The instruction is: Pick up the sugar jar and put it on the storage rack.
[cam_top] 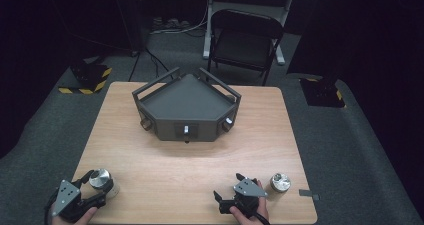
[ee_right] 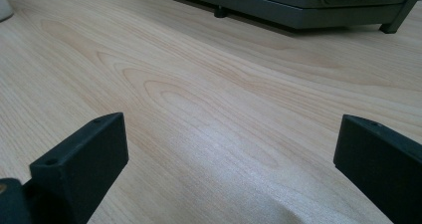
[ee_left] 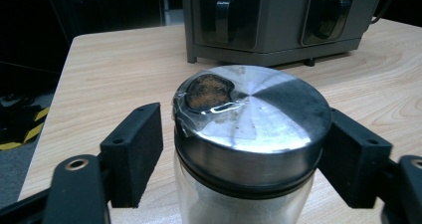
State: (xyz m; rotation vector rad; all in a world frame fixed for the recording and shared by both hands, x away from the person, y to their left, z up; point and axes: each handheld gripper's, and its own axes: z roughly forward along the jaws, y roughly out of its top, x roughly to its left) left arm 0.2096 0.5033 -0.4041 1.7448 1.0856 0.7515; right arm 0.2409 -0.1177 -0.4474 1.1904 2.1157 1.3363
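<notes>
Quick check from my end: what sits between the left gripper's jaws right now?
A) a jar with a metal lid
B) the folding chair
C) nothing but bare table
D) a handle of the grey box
A: in the left gripper view the jar with its metal lid stands between the left gripper jaws, one pad at the lid's side, the other a little off it.

The left gripper (cam_top: 98, 187), black with a grey three-cornered plate, sits low in the person's left hand (cam_top: 75, 216), its black pads (ee_left: 133, 152) standing either side of the glass jar (ee_left: 251, 144). The right gripper (cam_top: 228, 185), gaping wide, rests in the right hand (cam_top: 250, 212).
</notes>
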